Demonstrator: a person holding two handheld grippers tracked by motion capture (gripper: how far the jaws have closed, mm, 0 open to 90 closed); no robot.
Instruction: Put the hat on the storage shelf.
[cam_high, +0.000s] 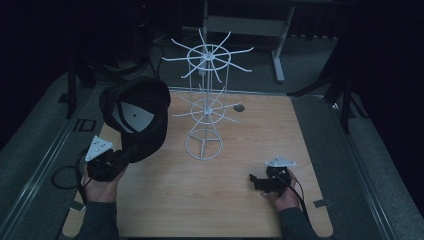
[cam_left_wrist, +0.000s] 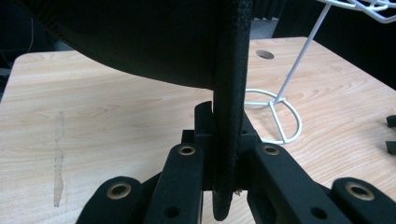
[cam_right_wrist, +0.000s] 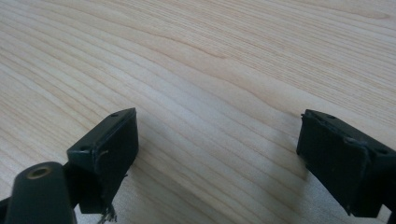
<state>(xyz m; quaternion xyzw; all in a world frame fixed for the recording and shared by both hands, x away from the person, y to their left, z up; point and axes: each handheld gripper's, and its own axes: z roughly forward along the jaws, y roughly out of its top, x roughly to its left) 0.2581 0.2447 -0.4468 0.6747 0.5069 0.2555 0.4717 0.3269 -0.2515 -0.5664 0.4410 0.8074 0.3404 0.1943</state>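
Closest to us, our two sleeves come in over the near edge of the tabletop (cam_high: 165, 200), light wood grain with rounded corners and a small round hole (cam_high: 239, 107) near the far edge. Our left tool (cam_high: 131, 156) is clenched on the brim of a black cap (cam_high: 142, 117), holding it up above the left side of the wood, crown tilted so we see the pale lining inside. From the left gripper view the brim stands on edge, pinched between both jaws. Our right tool (cam_high: 253, 181) sits low at the near right, released, jaws spread wide with bare wood between them and nothing touching the pads.

Middle of the tabletop is a white wire rack (cam_high: 205, 112), ring base, two tiers of spokes sticking out all round. The cap hangs just beside its left spokes, so that side is tight. Plenty of open wood in front of the rack and to the right. Round the tabletop it's dark grey flooring, with a grey desk frame (cam_high: 277, 45) behind.
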